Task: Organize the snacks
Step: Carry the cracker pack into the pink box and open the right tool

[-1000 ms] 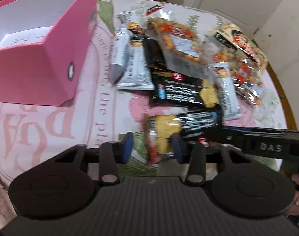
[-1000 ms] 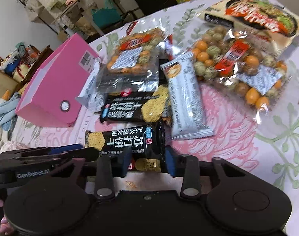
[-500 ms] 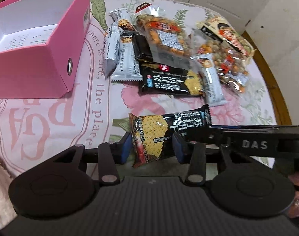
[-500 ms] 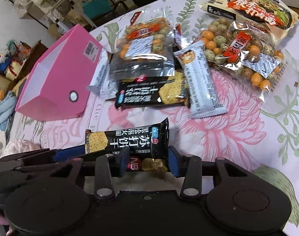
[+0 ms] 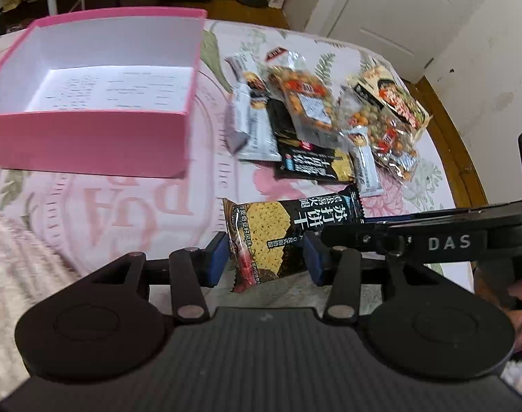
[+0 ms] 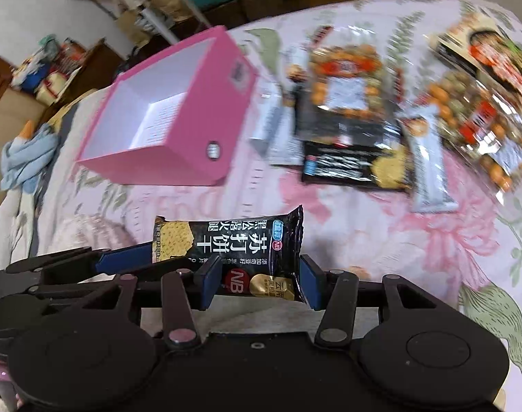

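A black soda-cracker packet (image 5: 281, 233) is held in the air between both grippers. My left gripper (image 5: 265, 257) is shut on its end with the cracker picture. My right gripper (image 6: 261, 281) is shut on the other end of the packet (image 6: 236, 247). The open pink box (image 5: 89, 92) with a white inside stands on the table at the far left; it also shows in the right wrist view (image 6: 178, 116). A pile of snacks (image 5: 315, 127) lies to the right of the box: grey bars, a second black cracker packet, bags of coated nuts.
The round table (image 5: 449, 158) has a wooden rim and a pink flowered cloth (image 5: 123, 206). A noodle pack (image 6: 490, 55) lies at the far right edge. Shelves and clutter stand beyond the table. A blue cloth (image 6: 24, 161) lies left of the table.
Both grippers have lifted the black cracker packet off the table and drawn it back from the snack pile, higher and toward the pink box side.
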{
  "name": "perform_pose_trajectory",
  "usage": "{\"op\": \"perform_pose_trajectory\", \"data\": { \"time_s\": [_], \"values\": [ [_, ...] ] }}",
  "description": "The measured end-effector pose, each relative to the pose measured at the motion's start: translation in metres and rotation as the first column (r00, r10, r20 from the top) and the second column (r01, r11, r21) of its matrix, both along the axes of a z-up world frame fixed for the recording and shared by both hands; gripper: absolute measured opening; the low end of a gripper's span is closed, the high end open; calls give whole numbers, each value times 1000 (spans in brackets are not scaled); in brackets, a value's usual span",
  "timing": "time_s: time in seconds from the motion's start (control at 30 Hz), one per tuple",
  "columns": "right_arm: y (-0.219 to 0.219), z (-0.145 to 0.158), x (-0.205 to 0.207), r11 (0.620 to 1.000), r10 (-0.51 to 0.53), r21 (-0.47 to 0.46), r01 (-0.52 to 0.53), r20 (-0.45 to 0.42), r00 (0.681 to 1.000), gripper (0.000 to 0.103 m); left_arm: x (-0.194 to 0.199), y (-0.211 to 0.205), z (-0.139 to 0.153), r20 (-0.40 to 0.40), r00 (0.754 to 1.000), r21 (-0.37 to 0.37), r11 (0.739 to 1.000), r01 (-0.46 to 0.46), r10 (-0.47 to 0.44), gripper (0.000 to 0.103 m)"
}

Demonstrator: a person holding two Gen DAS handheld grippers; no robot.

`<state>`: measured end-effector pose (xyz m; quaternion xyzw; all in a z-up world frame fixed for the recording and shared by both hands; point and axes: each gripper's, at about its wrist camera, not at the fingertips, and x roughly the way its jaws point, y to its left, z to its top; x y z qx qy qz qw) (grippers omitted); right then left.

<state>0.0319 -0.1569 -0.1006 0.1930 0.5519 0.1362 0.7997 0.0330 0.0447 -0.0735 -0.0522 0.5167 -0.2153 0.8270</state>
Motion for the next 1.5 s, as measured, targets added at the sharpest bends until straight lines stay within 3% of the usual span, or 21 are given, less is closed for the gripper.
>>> {"op": "perform_pose_trajectory", "data": {
  "time_s": [0.13, 0.3, 0.43, 0.63, 0.8, 1.03, 1.3, 1.4, 1.5],
  "values": [
    [15, 22, 6, 998, 56, 7, -56, 42, 998, 52, -2, 24, 19, 64, 998, -14, 1000, -5, 6, 45],
    [27, 42, 27, 996, 82, 37, -85, 76, 994, 32, 11, 51, 39, 90, 995, -11, 999, -43, 44, 49],
    [41, 57, 53, 989, 124, 62, -131, 105, 987, 31, 35, 64, 51, 143, 989, 27, 998, -51, 46, 49],
    [68, 67, 113, 982, 183, 20, -188, 156, 971, 31, 90, 83, 60, 234, 968, 51, 994, -100, 86, 50],
    [90, 52, 169, 978, 209, -15, -210, 165, 964, 31, 150, 99, 41, 248, 960, 50, 988, -144, 127, 50],
    [123, 12, 227, 959, 267, -120, -255, 95, 959, 32, 221, 113, -9, 166, 977, 54, 988, -146, 135, 51],
    [147, -2, 244, 905, 319, -325, -275, 92, 943, 32, 254, 125, -50, 51, 980, -21, 981, -191, 191, 54],
    [153, 2, 237, 863, 361, -426, -273, 140, 922, 32, 253, 117, -54, 79, 980, 26, 982, -185, 182, 59],
    [144, 14, 228, 883, 337, -403, -242, 183, 924, 32, 242, 109, -48, 138, 981, 61, 988, -144, 135, 59]
  ]
}}
